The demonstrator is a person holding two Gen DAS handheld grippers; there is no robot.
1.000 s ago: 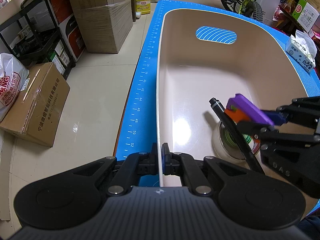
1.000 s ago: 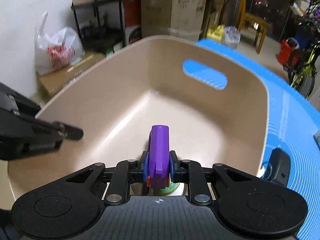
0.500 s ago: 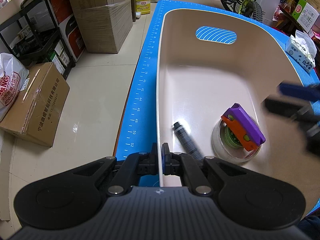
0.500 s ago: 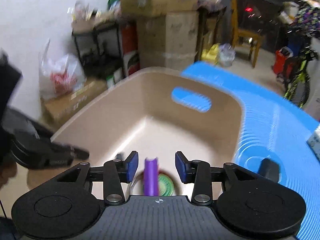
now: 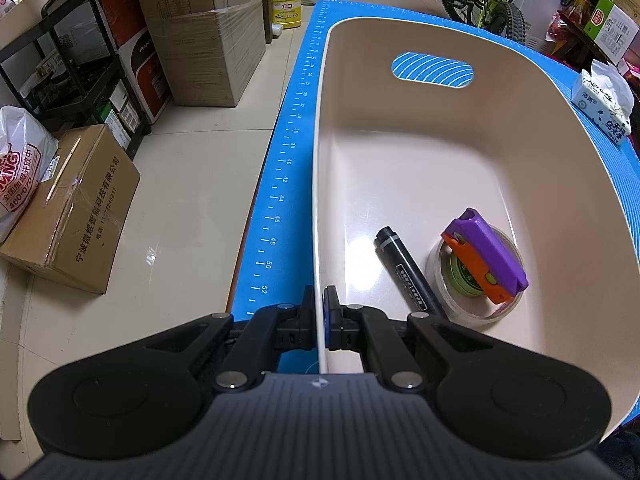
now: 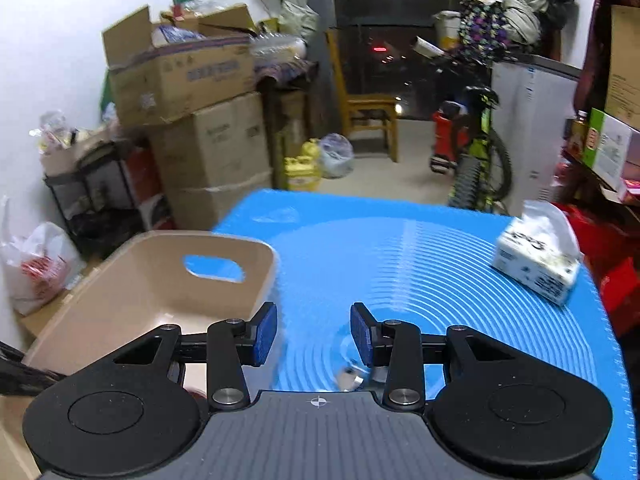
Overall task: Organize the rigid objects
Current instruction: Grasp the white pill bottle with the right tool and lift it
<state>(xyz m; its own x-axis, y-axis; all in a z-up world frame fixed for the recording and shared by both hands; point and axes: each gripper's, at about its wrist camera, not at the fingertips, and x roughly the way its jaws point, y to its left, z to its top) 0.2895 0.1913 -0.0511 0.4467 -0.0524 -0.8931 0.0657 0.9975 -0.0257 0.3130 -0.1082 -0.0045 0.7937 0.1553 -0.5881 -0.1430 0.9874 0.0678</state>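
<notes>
A beige plastic bin (image 5: 320,168) stands on the blue mat (image 5: 280,184), and my left gripper (image 5: 320,322) is shut on its near left rim. Inside lie a black marker (image 5: 408,274), a clear tape roll (image 5: 472,304) and, resting across the roll, a purple and orange box cutter (image 5: 486,254). In the right wrist view my right gripper (image 6: 313,334) is open and empty above the mat (image 6: 420,264), just right of the bin (image 6: 160,280). A small shiny object (image 6: 350,378) lies on the mat below its fingers, mostly hidden.
A tissue pack (image 6: 534,256) sits at the mat's far right edge. Past the table are stacked cardboard boxes (image 5: 200,28), a black shelf rack (image 5: 76,72), a white bag (image 5: 20,168), a yellow jug (image 5: 285,6), a wooden chair (image 6: 368,108) and a bicycle (image 6: 476,148).
My right gripper let go of the purple and orange box cutter, which now lies across the tape roll. It then rose and swung right, out of the bin. The left gripper stayed put.
</notes>
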